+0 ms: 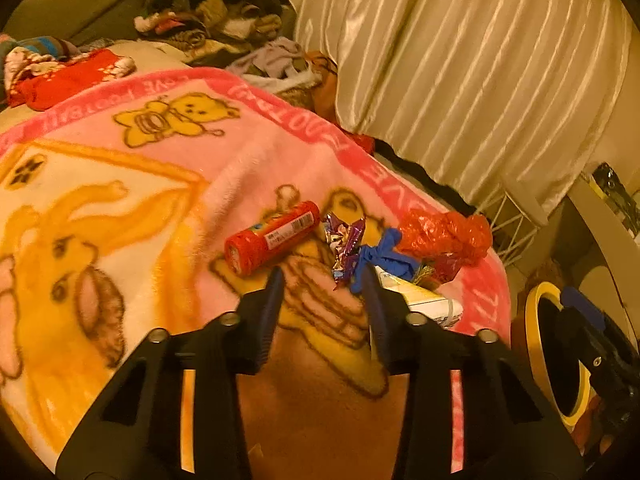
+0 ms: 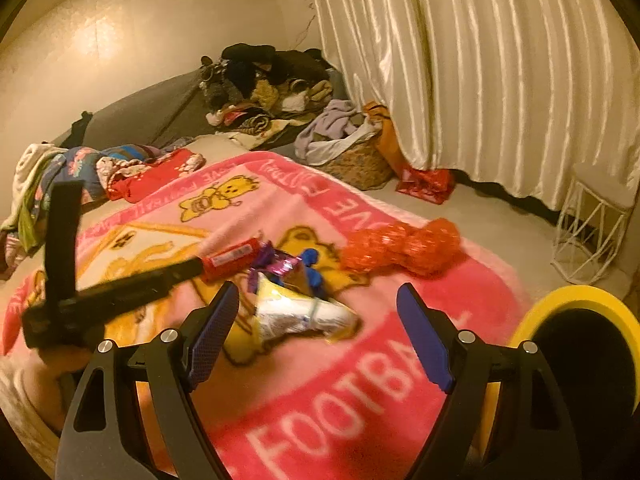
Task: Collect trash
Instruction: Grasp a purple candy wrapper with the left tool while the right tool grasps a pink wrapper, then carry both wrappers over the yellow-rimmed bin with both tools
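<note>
A bed under a pink cartoon-bear blanket (image 2: pixel 320 360) fills the room's middle, with pale pleated curtains (image 2: pixel 500 60) behind it. The trash lies in a loose cluster near the blanket's edge. A red cylindrical tube (image 1: pixel 272 238) with a barcode label lies on its side. Just beside it is a crinkled purple foil wrapper (image 1: pixel 344 240), then a knotted blue scrap (image 1: pixel 380 258), and touching that a white-and-yellow snack bag (image 2: pixel 296 312). Beyond them sits a crumpled red plastic bag (image 1: pixel 448 240) — the farthest piece toward the curtains.

The left hand-held gripper (image 1: pixel 324 280) hovers over the blanket just short of the tube and wrapper. Its blue-padded fingers stand apart with only blanket between them, and nothing is gripped. The right hand-held gripper (image 2: pixel 318 294) has its fingers spread wide — the snack bag lies between them, but the pads do not press on it.

A yellow-rimmed bin (image 2: pixel 580 304) with a dark inside stands off the blanket's edge, at the right of both views. A white wire stool (image 2: pixel 592 224) stands by the curtains. A basket of laundry (image 2: pixel 352 156) sits past the bed, and a heap of clothes (image 2: pixel 260 84) is piled in the far corner.
</note>
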